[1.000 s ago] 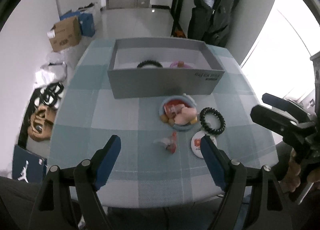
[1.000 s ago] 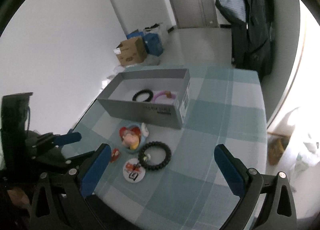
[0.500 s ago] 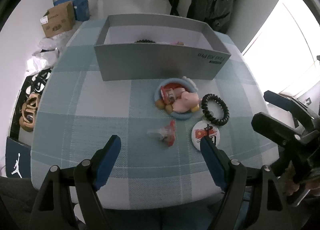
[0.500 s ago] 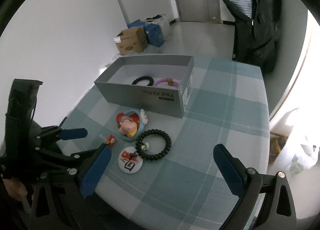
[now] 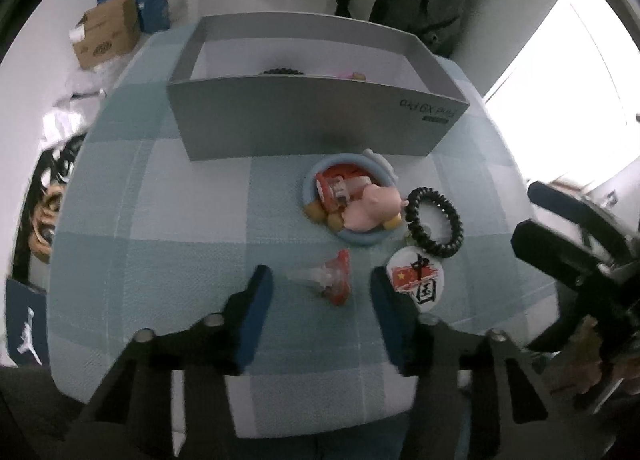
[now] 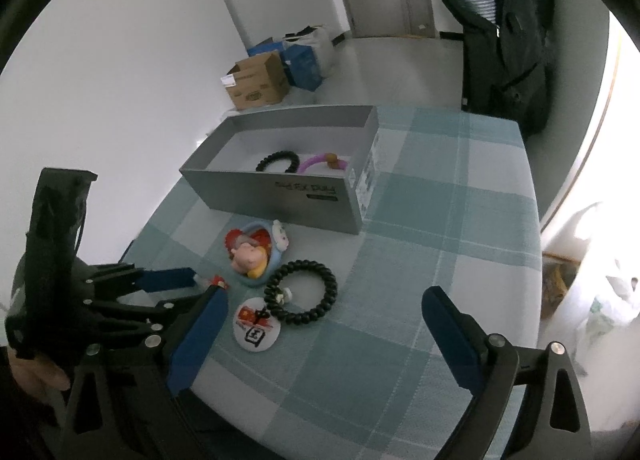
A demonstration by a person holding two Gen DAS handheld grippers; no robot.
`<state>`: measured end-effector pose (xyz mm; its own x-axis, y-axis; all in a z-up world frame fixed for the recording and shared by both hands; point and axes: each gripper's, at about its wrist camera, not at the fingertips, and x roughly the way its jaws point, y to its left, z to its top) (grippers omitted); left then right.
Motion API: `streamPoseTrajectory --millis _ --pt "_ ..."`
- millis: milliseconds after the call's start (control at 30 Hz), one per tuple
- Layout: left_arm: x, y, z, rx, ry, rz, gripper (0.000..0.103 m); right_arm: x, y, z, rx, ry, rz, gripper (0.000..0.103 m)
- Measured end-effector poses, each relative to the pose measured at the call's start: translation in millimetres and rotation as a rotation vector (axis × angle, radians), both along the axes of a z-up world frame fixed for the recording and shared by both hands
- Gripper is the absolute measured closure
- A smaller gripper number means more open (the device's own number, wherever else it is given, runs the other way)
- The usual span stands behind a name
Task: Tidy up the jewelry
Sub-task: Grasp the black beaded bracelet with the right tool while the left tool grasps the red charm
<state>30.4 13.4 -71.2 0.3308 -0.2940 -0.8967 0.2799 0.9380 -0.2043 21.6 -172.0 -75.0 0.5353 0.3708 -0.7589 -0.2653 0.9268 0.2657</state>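
A small red and clear trinket (image 5: 334,280) lies on the checked tablecloth. My left gripper (image 5: 320,284) is low over it with its jaws closing on either side; the blue pads stand clear of it. Beyond it sit a heart-shaped blue dish (image 5: 352,200) with a pink figure, a black bead bracelet (image 5: 455,226) and a round badge (image 5: 416,280). The open grey box (image 6: 280,188) holds a black bracelet (image 6: 278,160) and a pink ring (image 6: 320,160). My right gripper (image 6: 324,300) hovers open above the table bracelet (image 6: 330,288), holding nothing.
The table's front edge is just below both grippers. A dark coat (image 6: 504,44) hangs behind the table at the right. Cardboard and blue boxes (image 6: 260,80) stand on the floor, and shoes (image 5: 48,216) lie left of the table.
My left gripper has come down and forward toward the red trinket, and its jaws have narrowed around it. The right gripper has barely moved.
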Motion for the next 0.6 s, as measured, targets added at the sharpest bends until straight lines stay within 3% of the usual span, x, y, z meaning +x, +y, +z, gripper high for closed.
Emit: streamPoseTrajectory --millis 33,333,433,600 --pt "1 -2 0 0.001 0.0 -0.009 0.078 1 -1 -1 0.006 0.006 -0.001 0.005" --pt "1 5 14 -0.031 -0.036 0.001 0.079 9 -4 -14 0.032 0.076 -0.003 0.008" --pt "2 10 19 -0.054 -0.044 0.028 0.078 9 1 -17 0.025 0.086 0.02 0.02" --pt "5 20 23 -0.083 -0.055 0.073 0.078 10 15 -24 -0.007 0.1 0.057 0.022"
